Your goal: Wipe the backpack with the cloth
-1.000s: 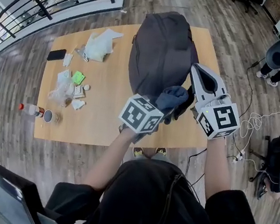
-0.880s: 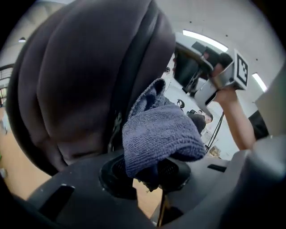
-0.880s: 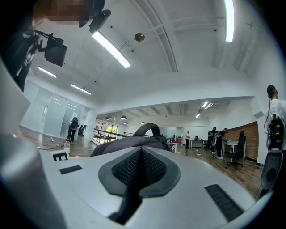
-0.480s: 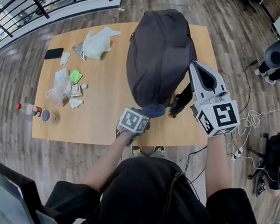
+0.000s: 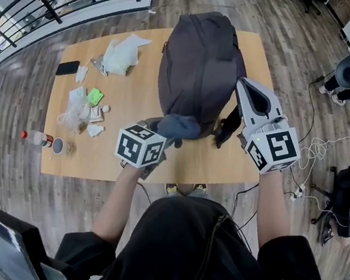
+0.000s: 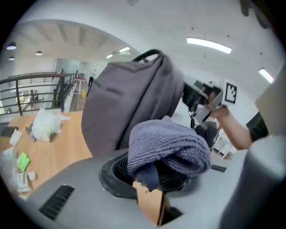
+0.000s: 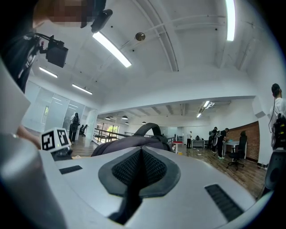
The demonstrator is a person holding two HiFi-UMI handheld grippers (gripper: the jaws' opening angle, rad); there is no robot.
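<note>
Left tongs (image 5: pixel 161 134) clamped on bunched blue-grey terry cloth (image 6: pixel 170 143) at dark grey fabric backpack's (image 5: pixel 200 61) near end; right tongs (image 7: pixel 140 167) closed alongside. Risk: hard push toppling backpack.

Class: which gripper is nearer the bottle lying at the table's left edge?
Left. The left gripper, gripping the cloth at the backpack's near end, is on the bottle's side; the right gripper is past the backpack's right side, farther off.
</note>
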